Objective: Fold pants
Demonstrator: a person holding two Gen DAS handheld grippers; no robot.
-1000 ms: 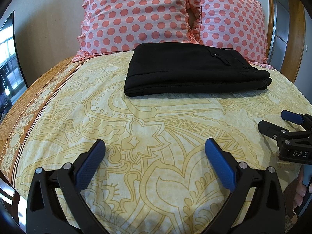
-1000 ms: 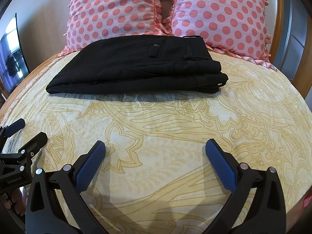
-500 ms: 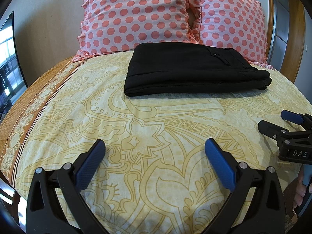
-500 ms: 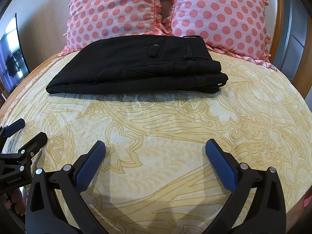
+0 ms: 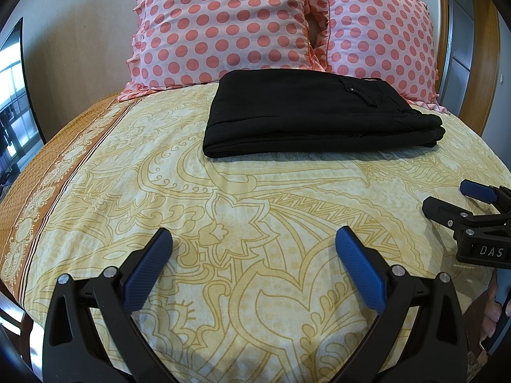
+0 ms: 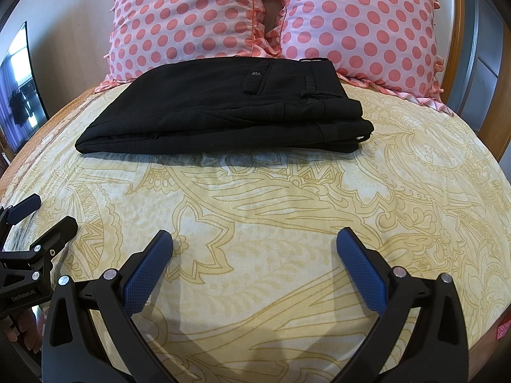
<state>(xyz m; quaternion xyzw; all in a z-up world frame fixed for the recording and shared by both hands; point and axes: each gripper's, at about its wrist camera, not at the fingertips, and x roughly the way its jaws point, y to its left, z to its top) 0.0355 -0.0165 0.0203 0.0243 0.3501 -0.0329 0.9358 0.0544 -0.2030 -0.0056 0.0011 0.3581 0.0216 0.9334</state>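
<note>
A: Where are the pants point(image 5: 306, 111) now?

B: At the far end of the bed point(image 5: 159, 191), folded into a flat black stack that touches the two polka-dot pillows point(image 5: 223, 22) behind it. The waistband end lies to the right, the folded edge to the left.

A: And the grippers?

B: The left gripper point(image 5: 252, 245) and the right gripper point(image 6: 254, 245) both hover low over the near part of the bedspread, well apart from the pants. Each has its jaws spread wide and holds nothing.

A: So the fold looks done. What could spoil it?

B: I'd say another grab. At the right end the layers sit slightly stepped, so a pinch there might catch only the top layer and peel the stack open. A push from the near side could also slide it into the pillows and rumple it.
</note>
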